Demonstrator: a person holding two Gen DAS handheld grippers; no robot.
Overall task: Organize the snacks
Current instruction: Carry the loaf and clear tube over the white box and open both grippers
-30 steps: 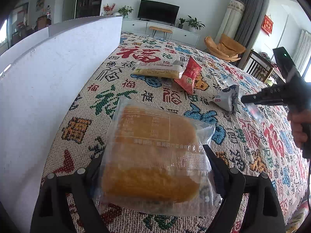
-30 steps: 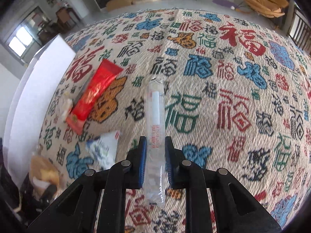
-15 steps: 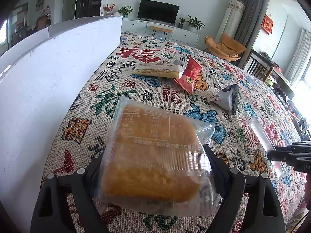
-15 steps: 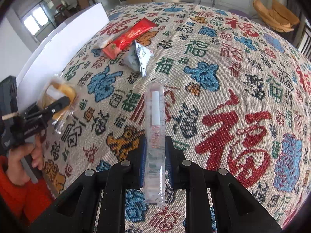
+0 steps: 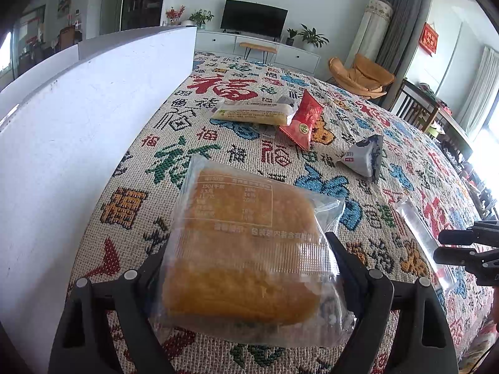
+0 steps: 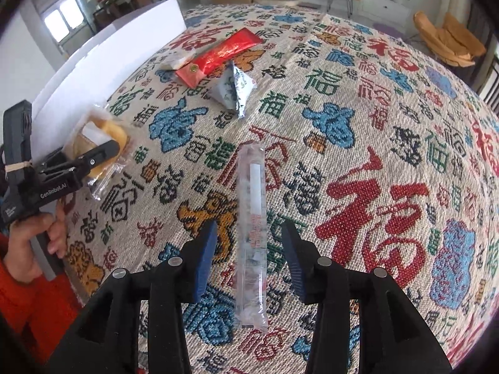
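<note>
Covering nearly all of both views is a woven tablecloth (image 6: pixel 389 118) patterned with red, blue and green Chinese characters. A tall white board (image 5: pixel 78 131) stands along the cloth's edge, filling the left side of the left wrist view. At the bottom centre of that view, the left gripper (image 5: pixel 249 268) is clamped on a clear-wrapped bread bun (image 5: pixel 246 249), one finger pressing each side of the pack. At the bottom centre of the right wrist view, the right gripper (image 6: pixel 249 246) has just been opening; its blue pads (image 6: pixel 205 258) stand apart from a long clear stick packet (image 6: pixel 252 218) lying flat on the cloth between them. Toward the upper middle of the left wrist view lie a red snack packet (image 5: pixel 304 120), a pale yellow wrapped bar (image 5: pixel 252 113) just beside it, and a small grey triangular pouch (image 5: pixel 363 157) to their right. A person's hand (image 6: pixel 34 243) with an orange-red sleeve sits at the lower left of the right wrist view.
</note>
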